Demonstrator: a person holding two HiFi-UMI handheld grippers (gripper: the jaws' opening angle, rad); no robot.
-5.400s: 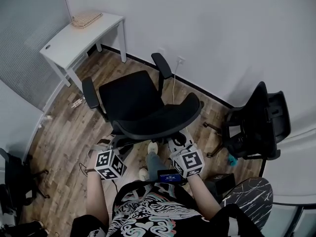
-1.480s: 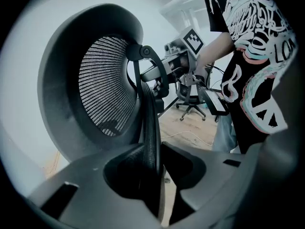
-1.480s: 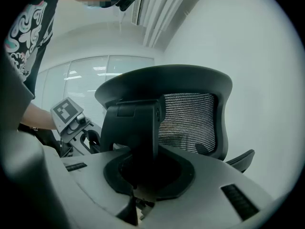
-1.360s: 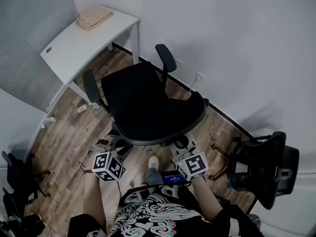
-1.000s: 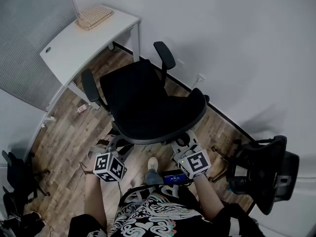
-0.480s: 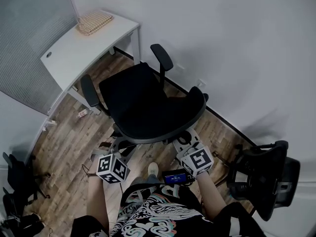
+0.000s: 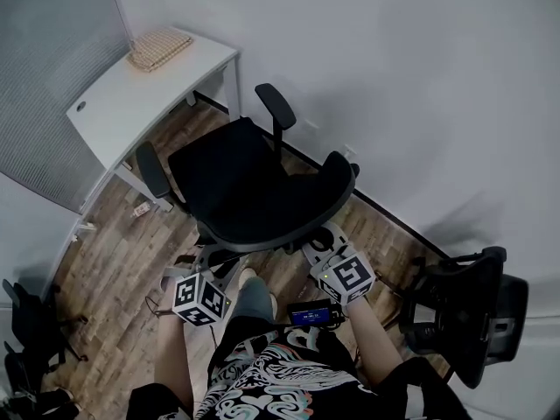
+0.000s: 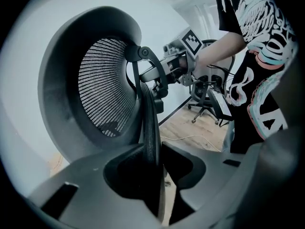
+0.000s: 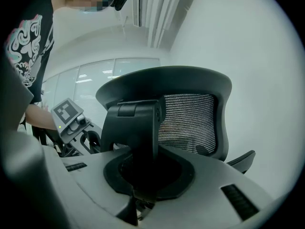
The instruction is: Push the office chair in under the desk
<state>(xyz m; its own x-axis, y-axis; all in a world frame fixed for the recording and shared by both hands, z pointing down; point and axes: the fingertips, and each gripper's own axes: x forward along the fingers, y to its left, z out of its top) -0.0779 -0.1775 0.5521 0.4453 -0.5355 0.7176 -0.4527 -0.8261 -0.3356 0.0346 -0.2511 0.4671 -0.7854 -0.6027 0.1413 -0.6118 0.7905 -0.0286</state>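
Note:
The black office chair (image 7: pixel 234 180) stands with its seat toward the white desk (image 7: pixel 122 94) at the upper left and its backrest (image 7: pixel 306 208) toward me. My left gripper (image 7: pixel 208 265) is shut on the thin edge of the backrest frame (image 8: pixel 151 128). My right gripper (image 7: pixel 324 241) is shut on the black support bracket (image 9: pixel 136 128) behind the mesh back (image 9: pixel 188 116). In the left gripper view the right gripper (image 8: pixel 162 75) shows at the far side of the backrest. The chair's front stands just short of the desk's edge.
A woven basket (image 7: pixel 157 46) lies on the desk's far end. A second black chair (image 7: pixel 477 309) stands at the right by the wall. More dark chair parts (image 7: pixel 26 322) sit at the lower left. A cable (image 8: pixel 190 140) runs over the wooden floor.
The chair has rolled a little toward the desk, and both grippers have gone with it. The person's foot has stepped forward under the backrest.

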